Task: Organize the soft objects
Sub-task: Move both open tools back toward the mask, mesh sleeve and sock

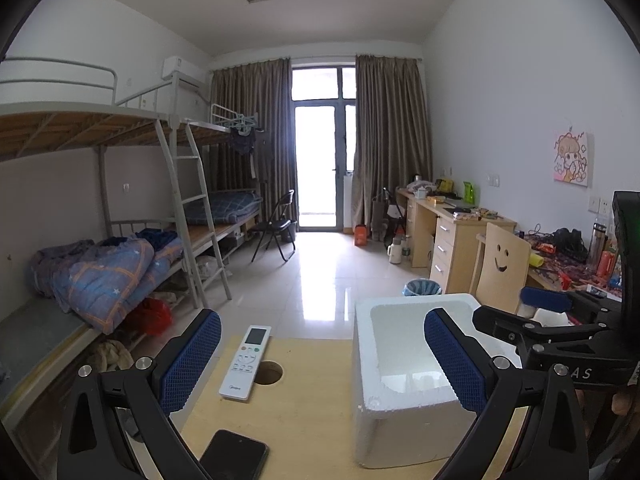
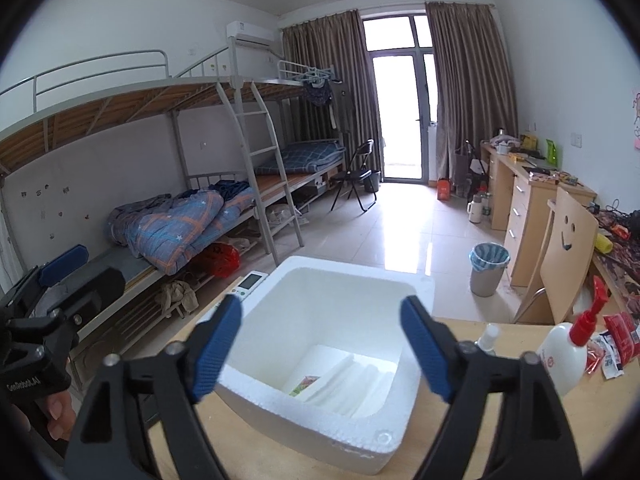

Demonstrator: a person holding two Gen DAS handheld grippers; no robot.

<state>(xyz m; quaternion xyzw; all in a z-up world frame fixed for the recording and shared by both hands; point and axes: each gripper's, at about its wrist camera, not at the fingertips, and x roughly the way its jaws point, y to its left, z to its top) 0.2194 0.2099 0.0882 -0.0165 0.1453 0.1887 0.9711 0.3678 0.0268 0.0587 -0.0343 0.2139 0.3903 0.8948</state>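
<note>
A white foam box (image 2: 320,436) stands open on the wooden table (image 2: 500,432). Inside it lie flat white soft packs (image 2: 352,380), one with a green and red print (image 2: 305,385). My right gripper (image 2: 322,344) is open and empty, held above the box's near rim. My left gripper (image 1: 322,360) is open and empty, left of the box (image 1: 400,420) with its right finger over the box's opening. The right gripper (image 1: 548,312) shows beyond the box in the left wrist view. The left gripper (image 2: 60,276) shows at the left edge of the right wrist view.
A white remote (image 1: 246,362) and a black phone (image 1: 234,456) lie on the table left of the box, near a round hole (image 1: 269,373). A pump bottle (image 2: 568,352), a small spray bottle (image 2: 489,336) and red packets (image 2: 618,340) stand right of the box. Bunk beds (image 2: 180,216) line the left wall.
</note>
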